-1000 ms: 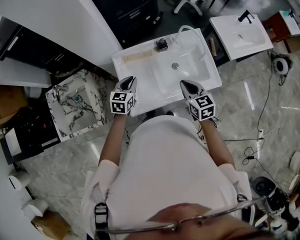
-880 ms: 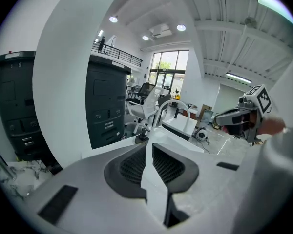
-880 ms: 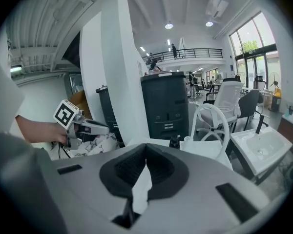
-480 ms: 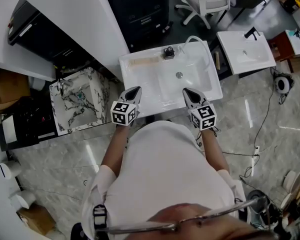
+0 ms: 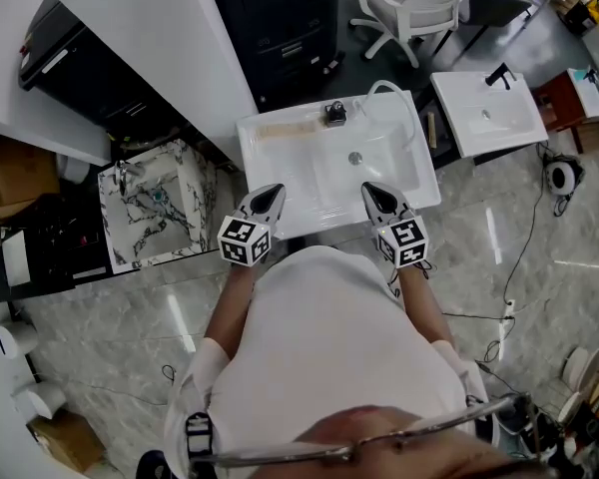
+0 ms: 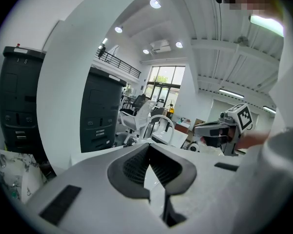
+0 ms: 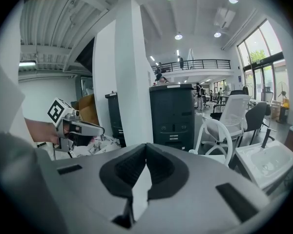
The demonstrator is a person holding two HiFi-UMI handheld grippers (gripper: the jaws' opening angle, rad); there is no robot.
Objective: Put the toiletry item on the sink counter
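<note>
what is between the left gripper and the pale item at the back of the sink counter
Only bare white counter. The head view shows nothing lying between the left gripper and the pale item; the basin sits off to the right.

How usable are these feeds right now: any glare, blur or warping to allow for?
Head view: sharp and evenly lit, glare streaks only on the marble floor. Left gripper view: strong fisheye bending, dark corners, bright ceiling lights. Right gripper view: same bending, bright windows; its shut tongs fill the lower frame.
</note>
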